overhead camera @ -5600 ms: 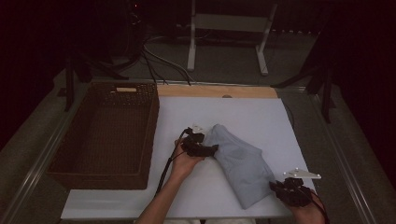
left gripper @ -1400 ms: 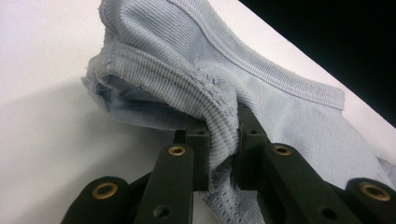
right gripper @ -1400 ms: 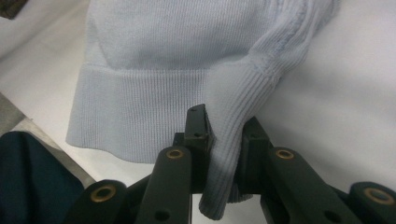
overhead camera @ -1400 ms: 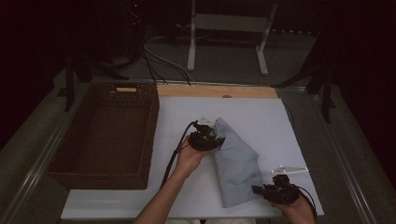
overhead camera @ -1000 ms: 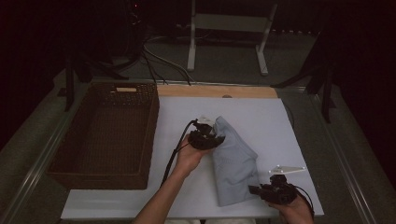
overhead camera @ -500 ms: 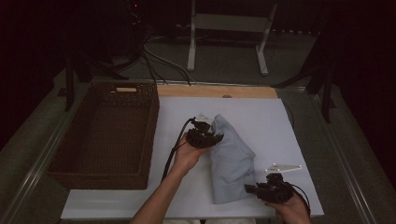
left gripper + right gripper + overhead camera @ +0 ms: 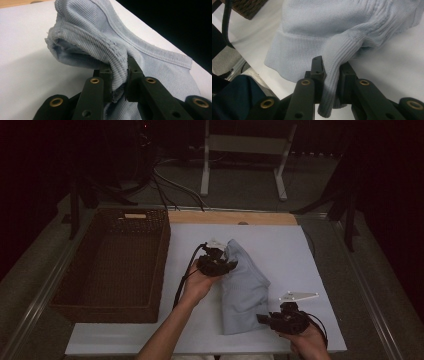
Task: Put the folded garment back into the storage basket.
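No legible writing anywhere; a pale tag on the far rim of the dark woven wicker basket (image 7: pixel 111 265) is too small to read. The pale blue ribbed-knit garment (image 7: pixel 243 285) lies folded lengthwise mid-table, right of the basket, its hemmed edge bunched in the closed left gripper (image 7: pixel 218 264) and its near ribbed corner pinched in the closed right gripper (image 7: pixel 280 319). Surface: white tabletop (image 7: pixel 300 255) with a wooden strip at the far edge; dark room, cables and a metal stand beyond.
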